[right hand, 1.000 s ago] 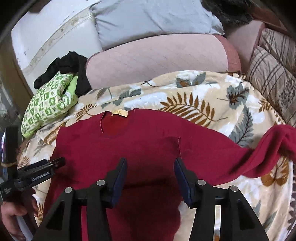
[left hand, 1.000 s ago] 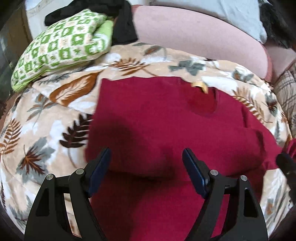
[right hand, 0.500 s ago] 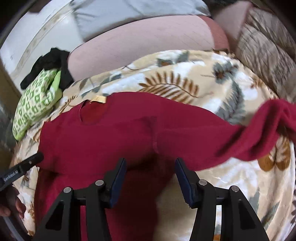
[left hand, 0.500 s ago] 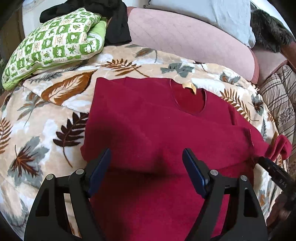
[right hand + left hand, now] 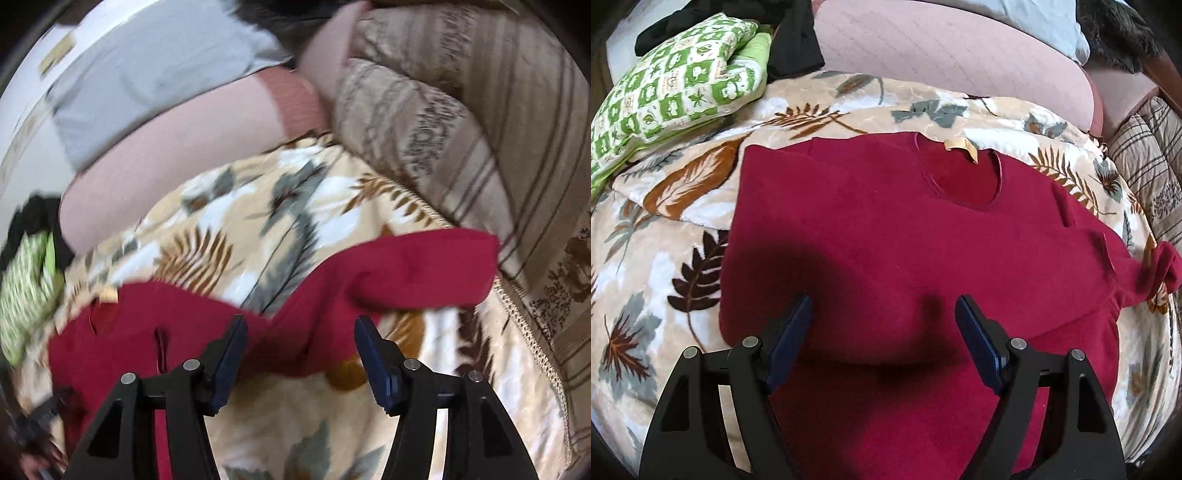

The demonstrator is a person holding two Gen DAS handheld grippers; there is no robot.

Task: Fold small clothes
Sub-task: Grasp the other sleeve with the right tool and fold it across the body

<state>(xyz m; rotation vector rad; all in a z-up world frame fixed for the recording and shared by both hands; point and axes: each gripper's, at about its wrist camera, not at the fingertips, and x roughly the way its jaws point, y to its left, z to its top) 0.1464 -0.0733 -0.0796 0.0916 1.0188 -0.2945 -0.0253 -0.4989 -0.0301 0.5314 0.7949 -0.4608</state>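
Note:
A dark red sweater lies spread on a leaf-print blanket, neckline with a tan label at the far side. My left gripper hovers open over the sweater's body, nothing between its fingers. In the blurred right wrist view the sweater's long sleeve stretches to the right across the blanket. My right gripper hangs above the sleeve's near part, its jaws opening, with no cloth pinched between them. The left gripper shows faintly at the lower left edge of that view.
A green checked cushion and black clothing lie at the back left. A pink bolster runs along the back with a grey pillow behind it. A striped brown quilt is heaped on the right.
The right wrist view has swung right, from the sweater's body toward its outstretched sleeve and the striped quilt, and its jaws stand wider. The left gripper has shifted only slightly over the sweater.

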